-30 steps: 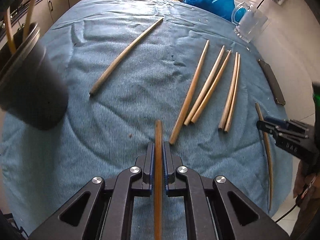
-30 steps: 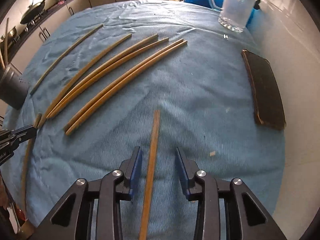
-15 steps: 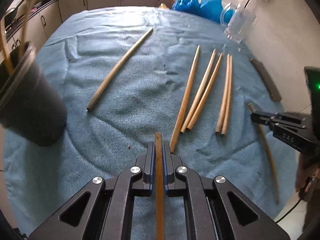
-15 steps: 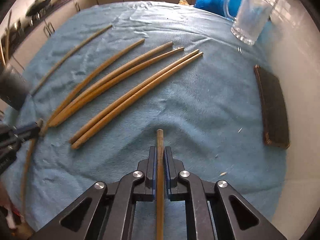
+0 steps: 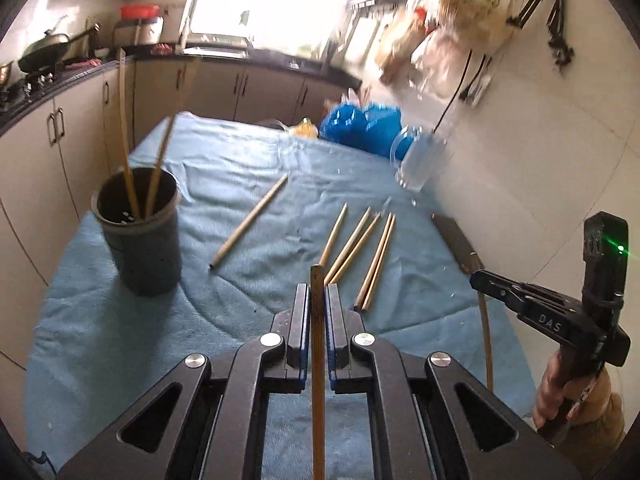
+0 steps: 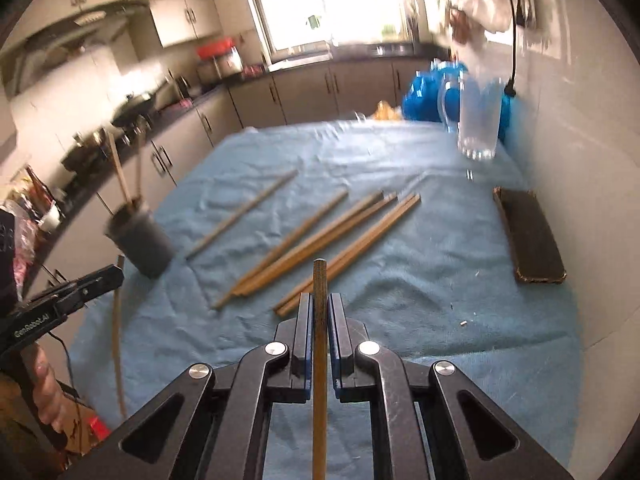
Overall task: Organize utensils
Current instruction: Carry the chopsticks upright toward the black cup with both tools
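My left gripper [image 5: 317,300] is shut on a wooden chopstick [image 5: 318,380] that runs back between its jaws, lifted above the blue cloth [image 5: 120,340]. My right gripper [image 6: 319,308] is likewise shut on a second chopstick [image 6: 319,360], also raised. Each gripper shows in the other's view, the right gripper [image 5: 480,278] at the right edge and the left gripper [image 6: 116,274] at the left edge. A dark cup [image 5: 140,236] on the cloth's left side holds two chopsticks upright. Several loose chopsticks [image 5: 362,246] lie across the middle of the cloth; one lone chopstick [image 5: 250,222] lies nearer the cup.
A clear glass mug [image 5: 420,160] and blue plastic bags [image 5: 360,128] stand at the far right of the table. A dark flat case [image 6: 528,236] lies by the wall. Kitchen cabinets [image 5: 48,152] run along the left. A person's hand [image 5: 560,392] holds the right gripper.
The right gripper closed on its chopstick. Both grippers rose and tilted up with their chopsticks, so the cup, counter and window now show.
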